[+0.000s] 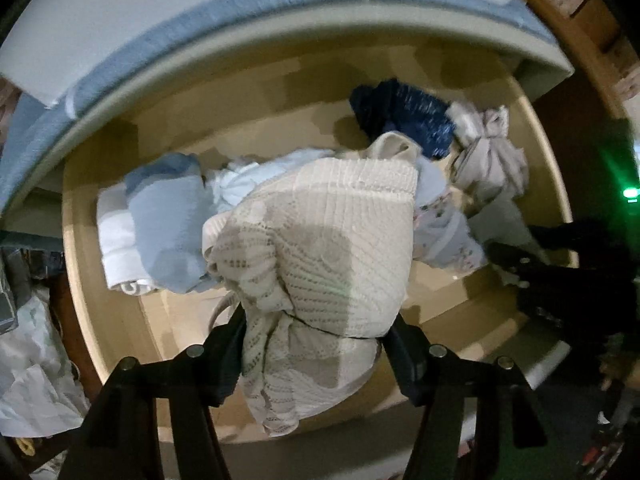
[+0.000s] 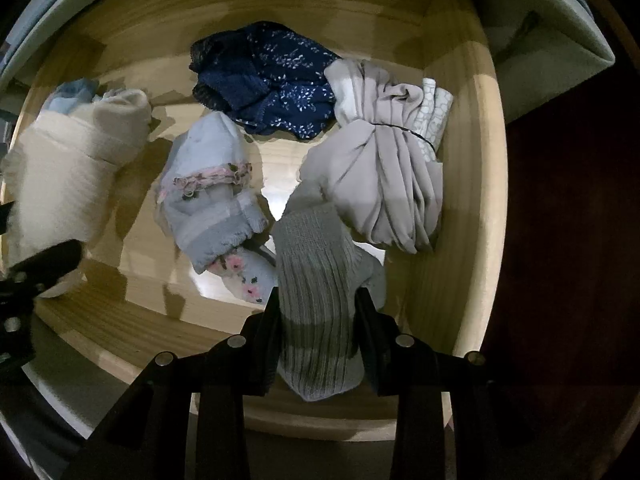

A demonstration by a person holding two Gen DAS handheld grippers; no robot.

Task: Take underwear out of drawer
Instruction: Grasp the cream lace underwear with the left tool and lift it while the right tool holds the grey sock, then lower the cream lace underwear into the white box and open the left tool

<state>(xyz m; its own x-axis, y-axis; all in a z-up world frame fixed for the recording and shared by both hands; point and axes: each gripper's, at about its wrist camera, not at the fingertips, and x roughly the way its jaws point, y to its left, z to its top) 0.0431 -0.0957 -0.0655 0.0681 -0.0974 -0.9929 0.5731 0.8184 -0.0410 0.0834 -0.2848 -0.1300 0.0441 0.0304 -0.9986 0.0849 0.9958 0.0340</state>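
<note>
Below, both grippers point down into the wooden drawer (image 2: 460, 216), the landmark for everything noted here. Left gripper (image 1: 312, 336): jaws pinching a cream knitted bundle (image 1: 320, 240), pads pressed on its lower end; the bundle hangs over the drawer's middle, in front of the other cloth. Right gripper (image 2: 318, 320): jaws drawn close on a grey ribbed piece (image 2: 316, 288), gripped near the drawer's front right part. Inside the drawer: a navy leaf-print piece of underwear (image 2: 272, 80) at the back; a beige bundle tied with a thin dark band (image 2: 380, 176) against the right wall; a pale blue piece with pink floral trim (image 2: 212, 200) near the centre of the floor. Left-wrist view adds a folded light blue and white piece (image 1: 156, 232) toward the drawer's left side. Pale grey-blue upholstered edge (image 1: 200, 20) runs behind the drawer's back wall. Left-wrist view somewhat blurred
</note>
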